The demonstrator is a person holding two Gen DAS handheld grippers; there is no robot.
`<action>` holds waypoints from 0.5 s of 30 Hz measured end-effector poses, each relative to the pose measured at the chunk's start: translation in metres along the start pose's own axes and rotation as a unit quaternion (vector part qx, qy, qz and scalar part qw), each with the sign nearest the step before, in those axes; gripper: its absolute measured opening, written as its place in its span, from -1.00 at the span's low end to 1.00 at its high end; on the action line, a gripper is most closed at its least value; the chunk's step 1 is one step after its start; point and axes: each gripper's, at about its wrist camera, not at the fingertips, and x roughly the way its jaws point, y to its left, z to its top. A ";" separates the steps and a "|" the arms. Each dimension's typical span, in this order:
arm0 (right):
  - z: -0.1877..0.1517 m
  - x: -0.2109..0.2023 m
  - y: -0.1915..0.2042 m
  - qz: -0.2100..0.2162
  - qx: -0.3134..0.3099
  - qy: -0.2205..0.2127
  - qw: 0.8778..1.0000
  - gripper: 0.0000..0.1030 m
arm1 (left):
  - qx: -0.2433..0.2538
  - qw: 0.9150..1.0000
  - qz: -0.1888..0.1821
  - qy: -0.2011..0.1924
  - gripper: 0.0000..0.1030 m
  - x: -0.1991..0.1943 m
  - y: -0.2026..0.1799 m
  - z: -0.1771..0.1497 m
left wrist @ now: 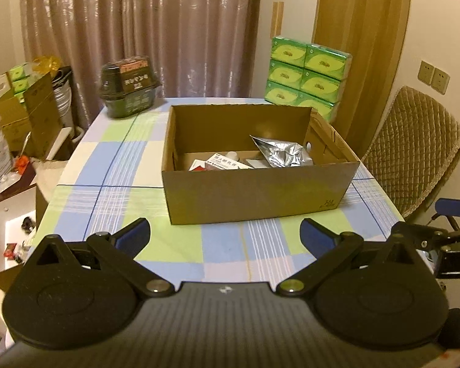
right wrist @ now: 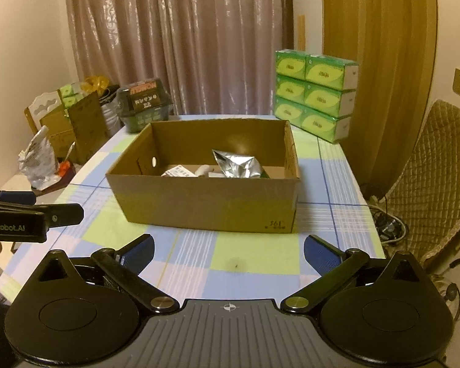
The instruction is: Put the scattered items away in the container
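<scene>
An open cardboard box (left wrist: 254,193) stands on the checked tablecloth, also in the right wrist view (right wrist: 205,202). Inside lie a crumpled silver foil pouch (left wrist: 280,153), a white and red medicine carton (left wrist: 220,164) and a small white bottle (left wrist: 231,155). The pouch (right wrist: 237,165) and a white carton (right wrist: 179,172) also show in the right wrist view. My left gripper (left wrist: 225,236) is open and empty, a short way in front of the box. My right gripper (right wrist: 228,250) is open and empty, also in front of the box.
A stack of green tissue packs (left wrist: 306,73) stands at the table's back right. A dark green package (left wrist: 130,90) sits at the back left. A padded chair (left wrist: 414,147) is to the right. Cardboard boxes and bags (left wrist: 24,116) stand on the left, off the table.
</scene>
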 end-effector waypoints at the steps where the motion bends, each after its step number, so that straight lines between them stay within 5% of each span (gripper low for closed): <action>1: -0.001 -0.004 0.001 0.000 -0.003 -0.001 1.000 0.96 | -0.001 1.000 0.001 0.001 0.98 -0.004 0.000 -0.002; 15: 0.003 -0.032 0.012 0.008 0.000 -0.016 1.000 0.96 | -0.014 1.000 0.019 -0.010 0.98 -0.036 -0.006 -0.005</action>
